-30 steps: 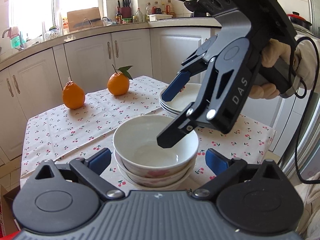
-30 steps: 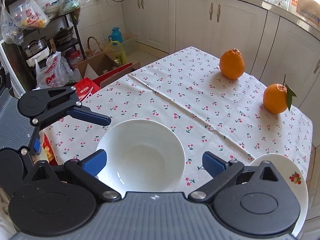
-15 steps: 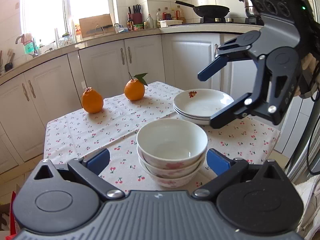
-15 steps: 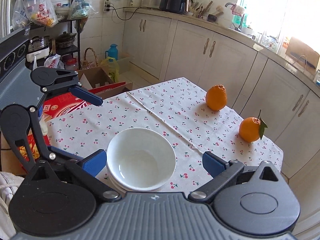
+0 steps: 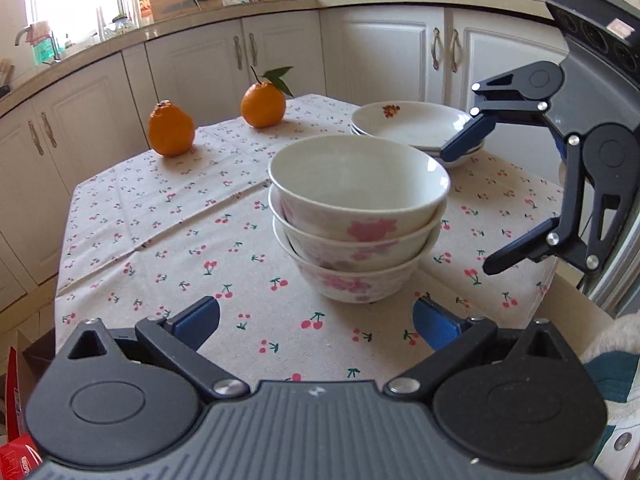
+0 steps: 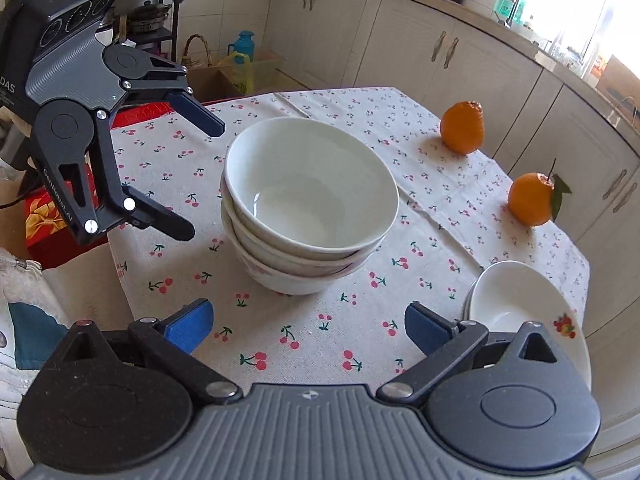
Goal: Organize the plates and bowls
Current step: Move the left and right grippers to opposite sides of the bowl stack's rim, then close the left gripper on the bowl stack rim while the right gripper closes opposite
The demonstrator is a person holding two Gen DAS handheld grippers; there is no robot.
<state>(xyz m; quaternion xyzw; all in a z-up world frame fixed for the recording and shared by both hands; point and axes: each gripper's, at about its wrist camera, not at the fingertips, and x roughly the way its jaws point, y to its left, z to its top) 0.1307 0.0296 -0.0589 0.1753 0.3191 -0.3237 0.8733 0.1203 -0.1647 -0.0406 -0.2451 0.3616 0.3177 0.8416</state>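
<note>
Stack of bowls [image 5: 356, 216] upright, mouths up, on worktop [image 5: 160, 240], left gripper [image 5: 316, 322] and right gripper [image 6: 306, 326] both spread empty, right gripper withdrawn from the top bowl since earlier.

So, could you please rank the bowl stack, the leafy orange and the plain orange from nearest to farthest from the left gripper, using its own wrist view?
1. Bowl stack: just ahead of the left gripper, slightly right of centre.
2. Plain orange: farther back, on the left.
3. Leafy orange: farthest, near the table's back edge, left of centre.
</note>
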